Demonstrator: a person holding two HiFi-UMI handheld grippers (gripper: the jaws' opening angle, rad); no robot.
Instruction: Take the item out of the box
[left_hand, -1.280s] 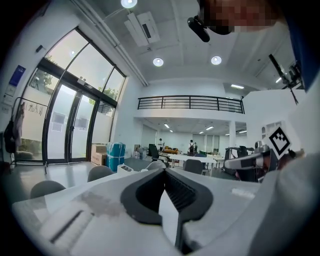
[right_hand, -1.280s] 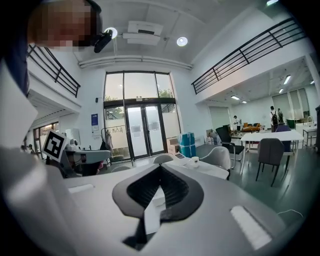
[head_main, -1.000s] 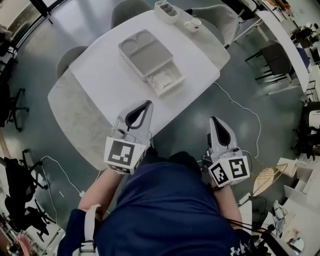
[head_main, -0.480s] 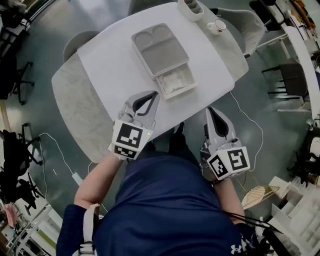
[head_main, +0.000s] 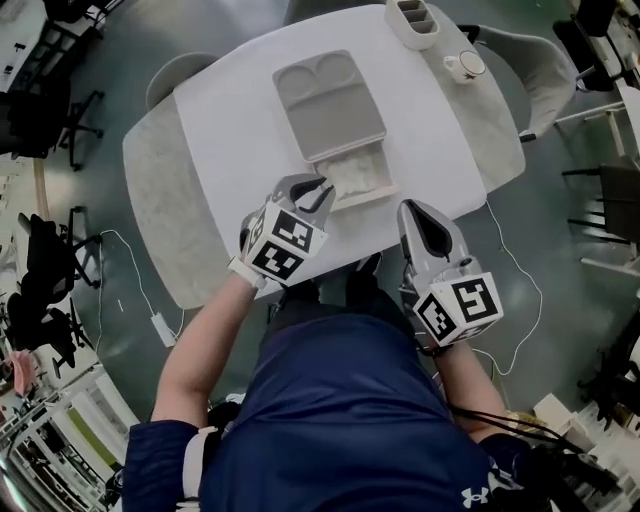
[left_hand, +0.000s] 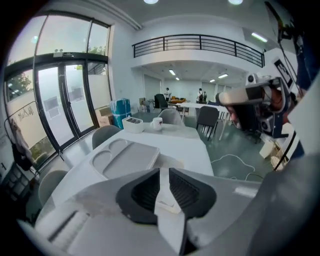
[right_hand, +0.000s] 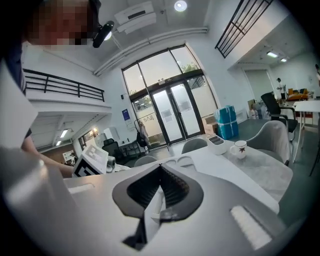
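A grey box (head_main: 330, 105) with a moulded lid lies on the white table (head_main: 230, 130). Its drawer (head_main: 390, 184) is pulled out toward me and holds a white item (head_main: 358, 172). My left gripper (head_main: 322, 188) hovers at the drawer's near left corner; its jaws are opening, and nothing is between them. In the left gripper view the left gripper (left_hand: 164, 180) points at the box (left_hand: 127, 157). My right gripper (head_main: 408, 207) is shut and empty at the table's near edge, to the right of the drawer. The right gripper (right_hand: 161, 172) shows its tips together.
A mug (head_main: 465, 66) and a white divided container (head_main: 415, 20) stand at the table's far right corner. Grey chairs (head_main: 175, 75) surround the table. A cable (head_main: 130, 290) runs over the floor on the left. People stand far back in the hall (left_hand: 200, 94).
My left gripper has moved forward from the table's near edge to the drawer's corner, and its jaws have parted. The right gripper has come up to the table's edge, still shut.
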